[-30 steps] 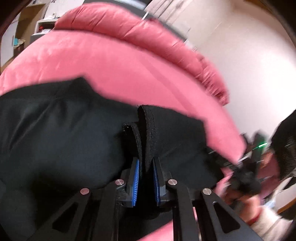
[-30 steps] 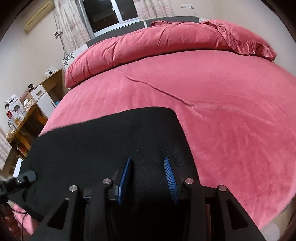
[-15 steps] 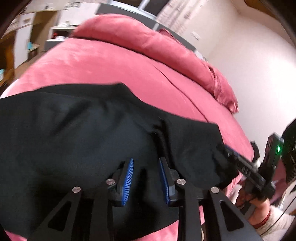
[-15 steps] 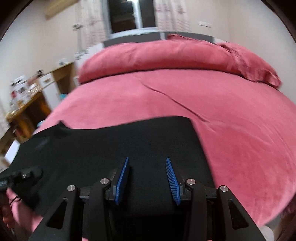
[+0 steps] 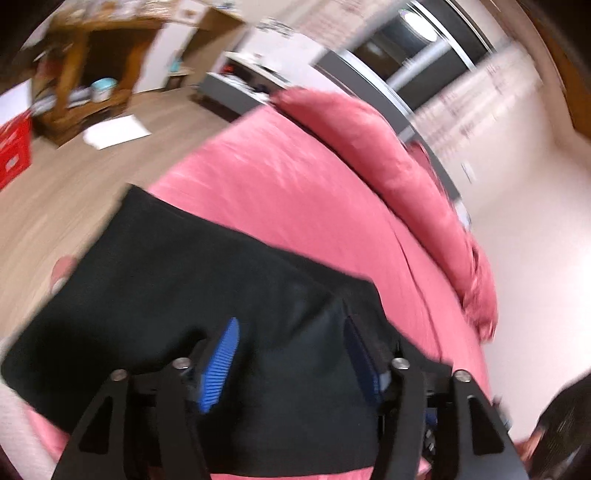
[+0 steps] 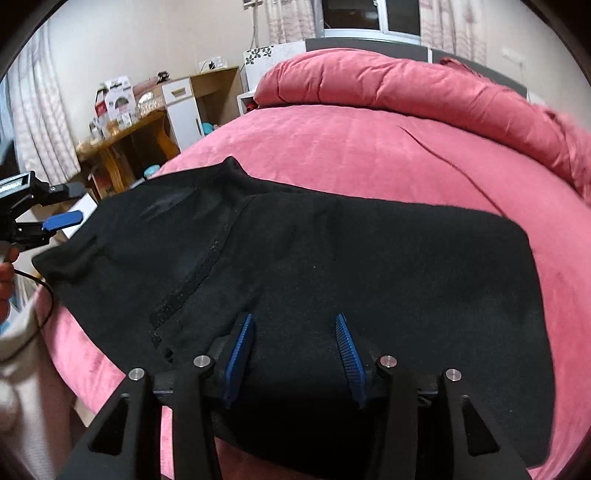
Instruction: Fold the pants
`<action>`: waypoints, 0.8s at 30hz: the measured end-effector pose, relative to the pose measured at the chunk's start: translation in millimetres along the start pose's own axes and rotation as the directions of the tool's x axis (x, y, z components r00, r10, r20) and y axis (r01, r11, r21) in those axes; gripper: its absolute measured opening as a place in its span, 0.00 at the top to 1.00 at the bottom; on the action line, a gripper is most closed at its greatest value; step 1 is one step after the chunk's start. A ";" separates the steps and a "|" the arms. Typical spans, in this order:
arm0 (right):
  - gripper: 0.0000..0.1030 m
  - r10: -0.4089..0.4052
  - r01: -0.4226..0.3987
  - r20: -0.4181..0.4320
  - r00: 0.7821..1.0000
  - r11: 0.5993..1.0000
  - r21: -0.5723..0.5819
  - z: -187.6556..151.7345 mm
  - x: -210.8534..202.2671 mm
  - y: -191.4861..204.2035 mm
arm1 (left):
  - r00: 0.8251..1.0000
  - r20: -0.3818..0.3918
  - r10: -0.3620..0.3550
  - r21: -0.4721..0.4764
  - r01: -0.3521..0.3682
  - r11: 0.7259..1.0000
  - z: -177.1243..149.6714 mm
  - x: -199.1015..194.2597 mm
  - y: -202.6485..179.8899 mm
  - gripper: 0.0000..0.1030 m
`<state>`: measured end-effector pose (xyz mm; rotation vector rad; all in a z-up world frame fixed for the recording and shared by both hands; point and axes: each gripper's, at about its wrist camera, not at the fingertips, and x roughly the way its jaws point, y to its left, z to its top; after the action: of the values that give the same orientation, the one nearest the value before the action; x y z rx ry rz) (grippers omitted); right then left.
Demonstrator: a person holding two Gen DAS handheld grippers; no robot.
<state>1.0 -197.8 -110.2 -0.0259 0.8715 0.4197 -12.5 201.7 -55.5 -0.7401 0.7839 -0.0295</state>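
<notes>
One black pants, apparently folded, flat.

A bedroom in a home is shown. A big pink bed is seen ahead of the fingers, with a rolled pink blanket at its far end. A curtained window and a cluttered wooden counter are seen beyond, to the left.

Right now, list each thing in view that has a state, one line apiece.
black pants: lying flat on the bed, folded over, held by neither gripper.
left gripper: jaws opening, nothing between the pads.
right gripper: jaws opening, over the pants, not pinching them.
pink quilt: rolled up at the head of the bed.
</notes>
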 end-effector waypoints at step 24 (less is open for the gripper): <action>0.52 0.017 -0.017 0.003 1.000 1.000 0.009 -0.2 0.4 -0.2 | 0.970 -0.234 0.060 -0.289 -0.129 0.949 9.9 -14.2 130.0 0.27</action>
<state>1.2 -197.9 -110.7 -0.0098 0.8711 0.4312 -47.4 309.4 -121.8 -1.0003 1.0524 0.0989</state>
